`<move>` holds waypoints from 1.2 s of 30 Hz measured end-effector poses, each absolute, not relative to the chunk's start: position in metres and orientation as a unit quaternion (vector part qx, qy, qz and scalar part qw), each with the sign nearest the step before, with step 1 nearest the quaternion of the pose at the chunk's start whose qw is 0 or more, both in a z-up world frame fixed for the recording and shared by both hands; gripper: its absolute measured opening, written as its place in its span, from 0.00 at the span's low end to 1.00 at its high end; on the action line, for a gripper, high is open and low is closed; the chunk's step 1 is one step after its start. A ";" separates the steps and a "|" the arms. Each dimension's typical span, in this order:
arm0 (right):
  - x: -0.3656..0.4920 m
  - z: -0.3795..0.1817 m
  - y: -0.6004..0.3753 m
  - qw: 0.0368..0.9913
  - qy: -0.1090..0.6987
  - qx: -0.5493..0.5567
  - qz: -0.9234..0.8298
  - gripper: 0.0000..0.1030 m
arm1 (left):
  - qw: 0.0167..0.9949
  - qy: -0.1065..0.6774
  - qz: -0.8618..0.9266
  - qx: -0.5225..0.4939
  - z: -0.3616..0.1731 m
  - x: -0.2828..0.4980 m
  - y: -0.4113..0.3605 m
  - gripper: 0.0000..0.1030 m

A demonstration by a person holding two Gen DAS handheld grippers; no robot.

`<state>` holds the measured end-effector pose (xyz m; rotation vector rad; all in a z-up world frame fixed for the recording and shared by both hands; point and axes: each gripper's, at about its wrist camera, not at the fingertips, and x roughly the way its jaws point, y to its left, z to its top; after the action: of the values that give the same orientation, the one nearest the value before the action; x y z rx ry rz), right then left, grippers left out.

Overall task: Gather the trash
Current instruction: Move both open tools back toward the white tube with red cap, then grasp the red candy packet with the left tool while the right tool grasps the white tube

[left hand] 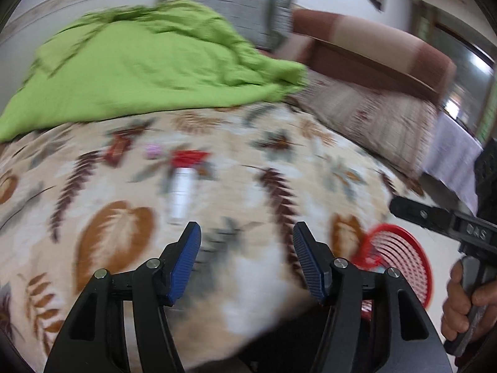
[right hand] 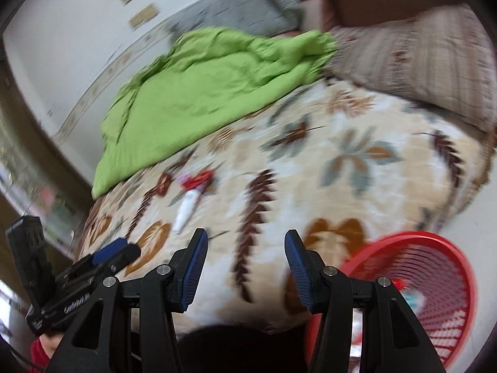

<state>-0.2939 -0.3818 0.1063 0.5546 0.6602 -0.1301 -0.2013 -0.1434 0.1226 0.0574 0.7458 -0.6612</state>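
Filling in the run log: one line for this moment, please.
left gripper: open, empty | right gripper: open, empty | white tube, red wrapper: on bed | red basket: beside bed

Soft, even daylight w/ glare off the window [left hand: 466, 71]. Heavy motion blur smears the bed [left hand: 248, 161] in both views; fisheye bends edges, corners black.

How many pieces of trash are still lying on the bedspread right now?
3 that I can make out, clustered mid-bed: a white tube, a red wrapper at its far end, and a small pink scrap left of that. Blur or the green blanket may hide more.
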 end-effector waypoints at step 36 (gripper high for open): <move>-0.057 0.026 -0.301 0.864 0.415 0.284 -0.029 0.32 | 0.889 0.422 -0.172 0.034 0.050 0.099 -0.138 0.60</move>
<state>-0.0568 -0.3009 0.0263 0.5948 0.8701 -0.0617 0.0989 -0.1381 0.0502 0.0713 0.8770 -0.3573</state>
